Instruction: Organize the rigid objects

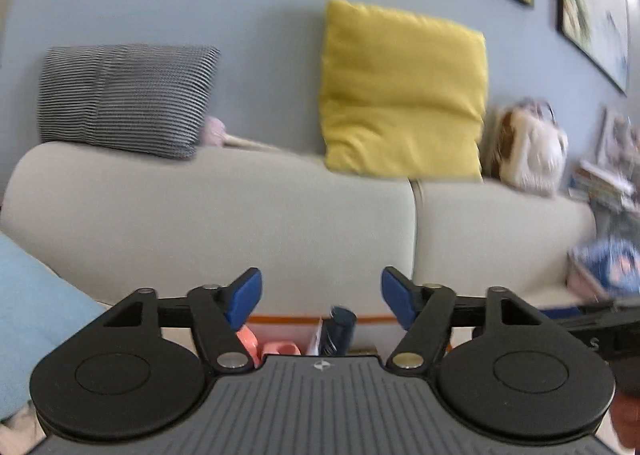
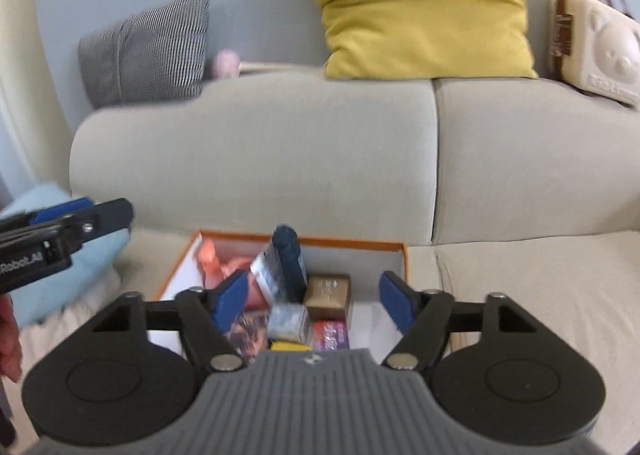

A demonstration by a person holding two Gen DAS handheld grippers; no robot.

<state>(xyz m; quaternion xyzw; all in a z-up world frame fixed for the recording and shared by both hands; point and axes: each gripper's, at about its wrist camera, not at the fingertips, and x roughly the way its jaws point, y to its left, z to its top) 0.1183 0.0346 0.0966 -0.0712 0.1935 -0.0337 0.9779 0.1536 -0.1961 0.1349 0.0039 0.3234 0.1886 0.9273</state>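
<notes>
Left gripper (image 1: pixel 321 297): my left tool hangs over the sofa seat with its blue pads wide apart; nothing sits between them. In the right wrist view it enters from the left edge (image 2: pixel 64 221).
Right gripper (image 2: pixel 311 297): I see its jaws spread wide too, empty, poised above the box.
Box (image 2: pixel 404 255): orange-rimmed, white inside, open-topped, resting on the sofa seat just in front of the backrest.
Box contents: a dark blue case (image 2: pixel 290 259) standing tilted near the middle; pink plastic pieces (image 2: pixel 210 259) at the far left; a brown carton (image 2: pixel 328 293) beside the blue case; a small grey packet (image 2: pixel 288 321), a purple packet (image 2: pixel 330 335) and a dark printed card (image 2: pixel 248 331) nearer me. I cannot tell finer details through the blur.
Sofa (image 2: pixel 256 159): pale beige, two back cushions.
Yellow pillow (image 1: pixel 402 91): upright against the wall on top of the backrest.
Striped pillow (image 1: pixel 126 99): left of the yellow one, well apart.
Cream bag (image 2: pixel 596 47): bear-embossed, brown handle, right of the yellow pillow.
Light blue cushion (image 2: pixel 76 255): on the seat, left of the box.
</notes>
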